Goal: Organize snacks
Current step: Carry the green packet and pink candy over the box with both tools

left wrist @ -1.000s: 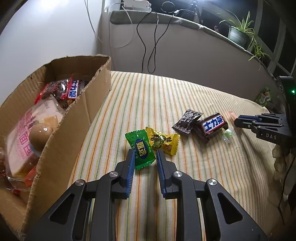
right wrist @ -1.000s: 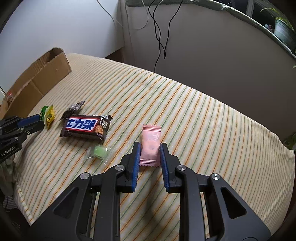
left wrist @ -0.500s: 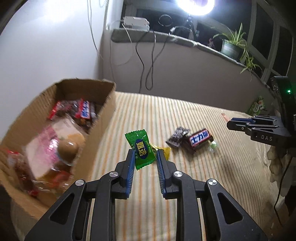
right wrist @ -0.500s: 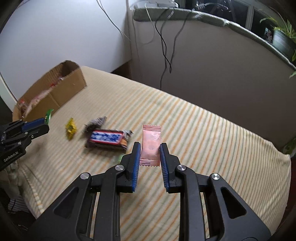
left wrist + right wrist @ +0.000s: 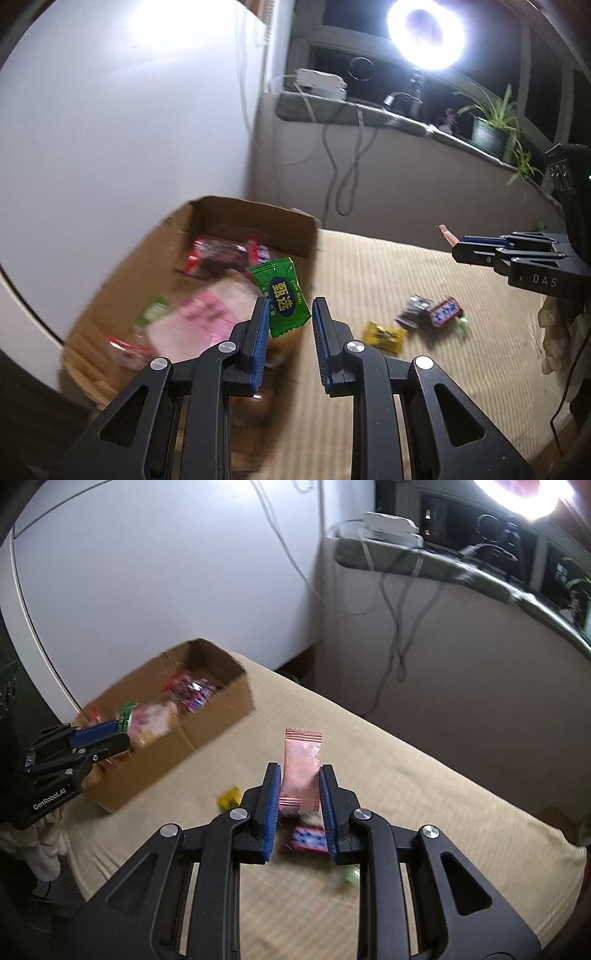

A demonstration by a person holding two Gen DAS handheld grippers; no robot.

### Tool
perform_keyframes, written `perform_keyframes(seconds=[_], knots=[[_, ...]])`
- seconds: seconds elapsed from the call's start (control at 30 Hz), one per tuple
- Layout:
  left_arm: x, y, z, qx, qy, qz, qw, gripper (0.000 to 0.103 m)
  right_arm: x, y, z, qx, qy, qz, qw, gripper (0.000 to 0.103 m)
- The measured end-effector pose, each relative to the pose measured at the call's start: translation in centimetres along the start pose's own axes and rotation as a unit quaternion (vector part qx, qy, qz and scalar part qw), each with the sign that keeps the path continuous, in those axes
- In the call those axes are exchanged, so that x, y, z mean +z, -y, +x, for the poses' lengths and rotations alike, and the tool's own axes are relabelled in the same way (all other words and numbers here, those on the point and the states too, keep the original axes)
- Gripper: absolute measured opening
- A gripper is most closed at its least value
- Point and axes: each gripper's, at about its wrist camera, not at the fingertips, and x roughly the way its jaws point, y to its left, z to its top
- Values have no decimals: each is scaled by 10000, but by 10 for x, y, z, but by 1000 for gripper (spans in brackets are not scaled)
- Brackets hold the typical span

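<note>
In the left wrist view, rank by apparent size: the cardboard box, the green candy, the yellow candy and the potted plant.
1. cardboard box
2. green candy, held close to the camera, so it looks enlarged
3. and 4. potted plant and yellow candy: similar in size; different distances, so left unranked.

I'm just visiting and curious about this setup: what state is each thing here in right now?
left gripper: shut on the green candy, lifted off the bed
right gripper: shut on the pink packet, lifted off the bed
cardboard box: open, partly filled with snacks
yellow candy: lying on the striped bedcover
chocolate bar: lying on the bedcover
ring light: on
</note>
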Motion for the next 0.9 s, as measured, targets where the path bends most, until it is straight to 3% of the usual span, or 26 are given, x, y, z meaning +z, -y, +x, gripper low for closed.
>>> perform_keyframes(seconds=[0.5,0.9], knots=[[6,-49,2,459,106,-228,9986,22,50,-83,55,652,-63,-493,9966,22],[7,-60,3,539,81,-261,9982,22,65,-107,97,878,-303,-552,9941,22]])
